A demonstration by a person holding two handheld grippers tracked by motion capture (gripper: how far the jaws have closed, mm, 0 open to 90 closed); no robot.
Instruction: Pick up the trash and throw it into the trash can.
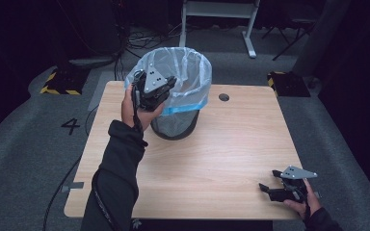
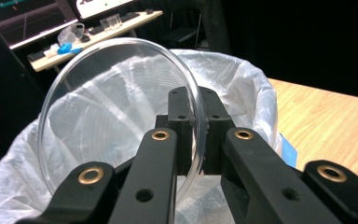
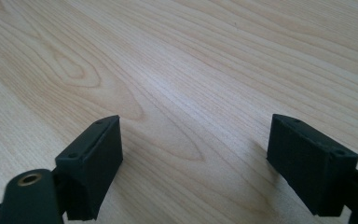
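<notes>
One clear round plastic dish, shaped like a shallow petri-dish lid, is held on edge above the open mouth of a wastebasket. The left gripper clamps the dish's rim between its two black jaws, which are closed tight on the thin wall, as the left gripper view shows. Directly behind and below the dish is one white translucent bin liner, its edge folded over the basket's rim. In the high view the left gripper sits at the near left edge of the single black mesh wastebasket, which stands on the far left part of one light wooden table; the dish itself is too transparent to make out there. A dark-sleeved left forearm reaches up from the bottom of that view to it. The right gripper rests low at the table's near right corner, well apart from the basket, held by the right hand. In the right gripper view its two jaws stand wide apart with nothing between them, just bare wood grain. One small round cable hole lies in the tabletop just right of the basket.
</notes>
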